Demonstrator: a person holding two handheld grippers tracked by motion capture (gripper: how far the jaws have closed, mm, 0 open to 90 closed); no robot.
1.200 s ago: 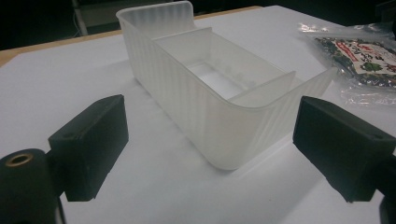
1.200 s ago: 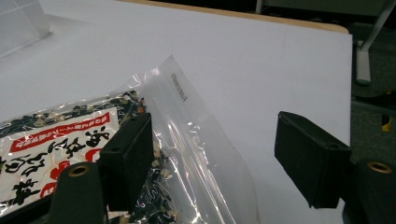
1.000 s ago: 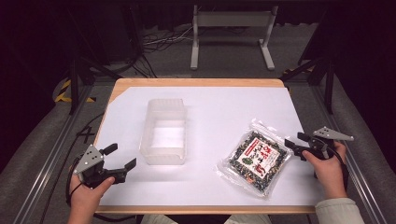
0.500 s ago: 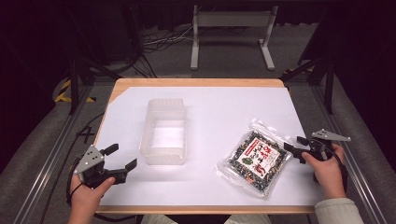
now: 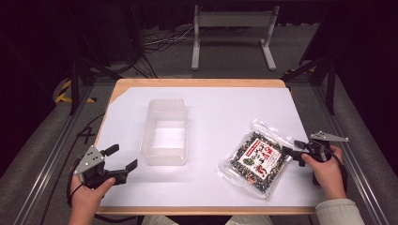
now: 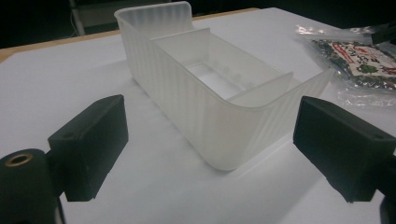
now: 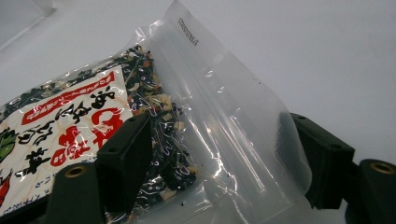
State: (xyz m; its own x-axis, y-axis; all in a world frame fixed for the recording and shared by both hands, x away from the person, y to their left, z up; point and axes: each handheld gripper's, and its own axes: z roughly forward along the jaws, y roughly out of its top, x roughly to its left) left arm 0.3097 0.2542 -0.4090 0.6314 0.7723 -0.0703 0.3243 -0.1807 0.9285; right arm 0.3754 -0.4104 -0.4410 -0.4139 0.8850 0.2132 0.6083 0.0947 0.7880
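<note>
- Clear packet point(image 5: 257, 161) lying flat at about 4 o'clock on the white-covered counter point(image 5: 225, 110), full of dark dried flakes with pale and orange bits.
- Label on it white with bold red and black East Asian characters plus a red banner; too blurred and cropped in the right gripper view to read.
- Tiny row of printed digits along the packet's sealed clear edge point(image 7: 187, 31), too small to make out.
- Right hand-held gripper point(image 5: 292, 151) at 3 o'clock, jaws spread wide, straddling the packet's empty clear end; one jaw over the printed side, the other seen through the film. Nothing pinched; touching or not, cannot tell.
- Left hand-held gripper point(image 5: 123, 158) down at 8 o'clock, jaws wide apart, holding nothing.
- Translucent ribbed bin point(image 5: 166, 132) just left of centre, empty, with cross dividers inside; its near end framed between the left jaws in the left gripper view point(image 6: 219, 88), well short of them.
- Packet's far corner cut off at that view's edge.
</note>
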